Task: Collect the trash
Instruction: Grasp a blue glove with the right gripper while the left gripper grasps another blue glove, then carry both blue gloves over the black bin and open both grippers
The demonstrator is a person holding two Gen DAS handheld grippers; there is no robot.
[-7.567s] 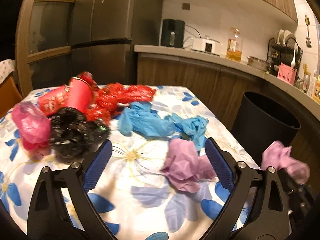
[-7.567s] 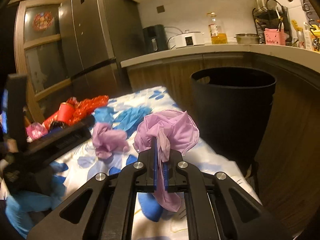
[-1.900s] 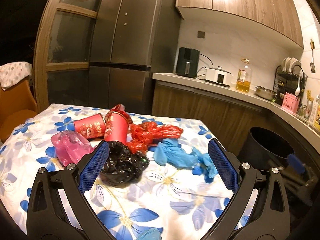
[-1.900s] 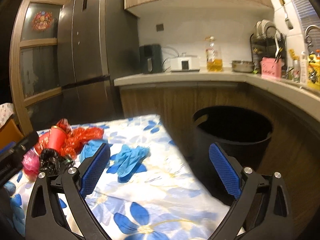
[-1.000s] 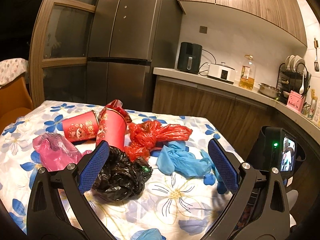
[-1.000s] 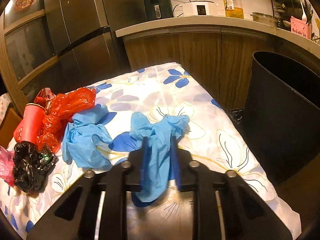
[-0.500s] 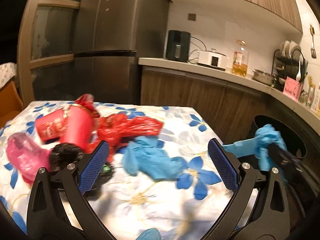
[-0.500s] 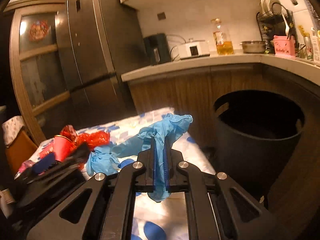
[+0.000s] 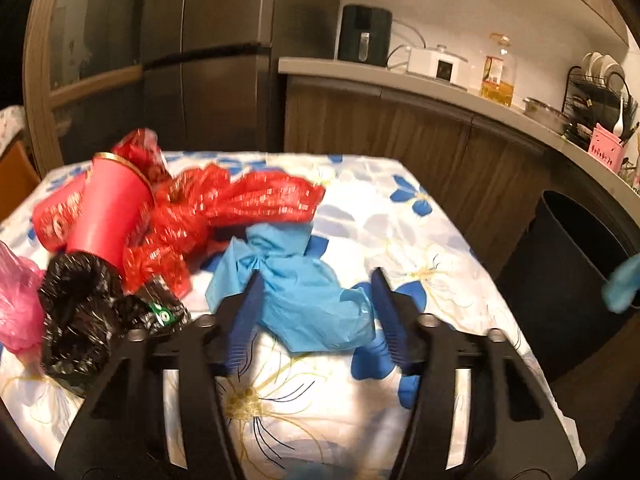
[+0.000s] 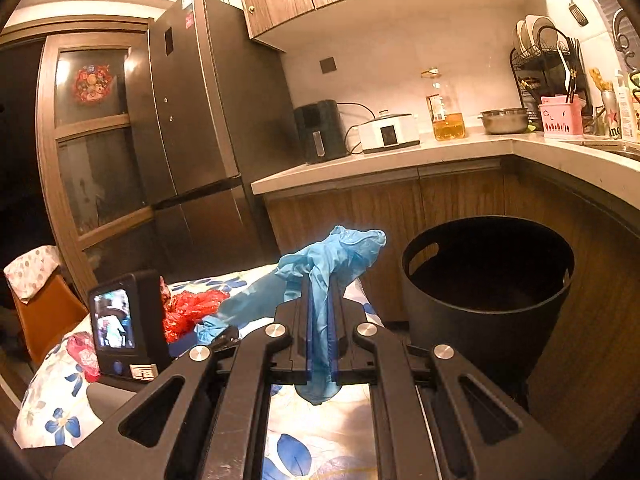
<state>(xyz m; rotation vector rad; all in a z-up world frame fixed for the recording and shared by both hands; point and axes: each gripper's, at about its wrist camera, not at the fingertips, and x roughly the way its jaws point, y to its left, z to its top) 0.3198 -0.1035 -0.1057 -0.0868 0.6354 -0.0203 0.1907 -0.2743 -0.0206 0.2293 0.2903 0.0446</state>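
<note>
A crumpled blue glove (image 9: 308, 296) lies on the flowered tablecloth (image 9: 404, 236). My left gripper (image 9: 316, 276) is lowered over it, jaws closing, with the glove between the blue pads (image 9: 244, 316); a firm press is not visible. My right gripper (image 10: 320, 284) is shut on a second blue glove (image 10: 340, 252), held up in the air to the left of the black trash bin (image 10: 460, 340). That held glove shows at the right edge of the left wrist view (image 9: 622, 284), in front of the bin (image 9: 568, 264).
Left of the glove lie a red plastic bag (image 9: 224, 204), two red cups (image 9: 108, 208), a black bag (image 9: 80, 312) and a pink bag (image 9: 16, 304). The bin stands on the floor off the table's right edge, below the wooden counter (image 10: 400, 156). An orange chair (image 10: 44, 304) stands at the far left.
My left gripper has dropped forward onto the blue glove and its jaws have narrowed around it. My right gripper, still clamped on its glove, has shifted a little nearer the bin.
</note>
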